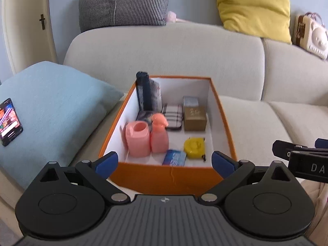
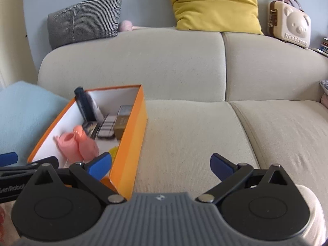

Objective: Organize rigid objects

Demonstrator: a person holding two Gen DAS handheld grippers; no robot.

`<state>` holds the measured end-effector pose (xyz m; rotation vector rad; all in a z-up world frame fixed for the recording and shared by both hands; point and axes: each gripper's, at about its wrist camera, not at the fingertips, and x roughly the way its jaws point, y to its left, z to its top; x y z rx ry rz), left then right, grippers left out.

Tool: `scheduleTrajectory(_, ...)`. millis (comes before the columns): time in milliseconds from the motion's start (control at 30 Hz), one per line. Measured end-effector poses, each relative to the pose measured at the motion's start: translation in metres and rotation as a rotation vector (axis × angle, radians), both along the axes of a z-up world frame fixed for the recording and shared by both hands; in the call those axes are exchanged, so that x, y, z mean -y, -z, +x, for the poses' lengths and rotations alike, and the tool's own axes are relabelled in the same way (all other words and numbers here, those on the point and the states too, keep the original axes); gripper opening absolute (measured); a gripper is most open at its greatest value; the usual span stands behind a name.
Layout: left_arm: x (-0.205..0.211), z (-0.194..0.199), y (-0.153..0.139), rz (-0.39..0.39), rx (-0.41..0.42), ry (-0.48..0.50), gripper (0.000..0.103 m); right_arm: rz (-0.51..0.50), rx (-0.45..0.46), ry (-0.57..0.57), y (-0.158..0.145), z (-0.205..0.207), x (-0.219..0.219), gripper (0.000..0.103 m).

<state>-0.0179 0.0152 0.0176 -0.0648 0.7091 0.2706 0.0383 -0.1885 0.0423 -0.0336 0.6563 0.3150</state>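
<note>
An orange box (image 1: 166, 176) with a white inside sits on the beige sofa seat. In it are a pink cup (image 1: 137, 141), a pink spray bottle (image 1: 158, 136), a yellow tape measure (image 1: 193, 147), a blue packet (image 1: 174, 157), a gold box (image 1: 194, 117), a checked case (image 1: 173, 115) and a dark upright item (image 1: 144, 90). My left gripper (image 1: 165, 163) is open and empty, just in front of the box's near wall. My right gripper (image 2: 161, 167) is open and empty, over the bare seat to the right of the box (image 2: 131, 143).
A light blue cushion (image 1: 53, 106) with a phone (image 1: 9, 122) on it lies left of the box. Striped (image 1: 125, 6) and yellow (image 1: 254, 6) cushions stand on the sofa back. A cream bear-face case (image 2: 291, 22) stands at the back right.
</note>
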Motion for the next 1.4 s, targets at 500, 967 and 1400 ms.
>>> scheduleTrajectory(500,0.011,-0.003,0.007,0.001,-0.052,0.032,0.103,-0.017,-0.06,0.049,0.021,0.003,0.009,0.102)
scheduleTrajectory(967,0.012,-0.004,0.008,0.0,-0.059,0.044,0.103,-0.021,-0.062,0.05,0.021,0.002,0.01,0.102)
scheduleTrajectory(1400,0.012,-0.006,0.009,-0.011,-0.056,0.055,0.103,-0.025,-0.067,0.048,0.022,0.001,0.01,0.102)
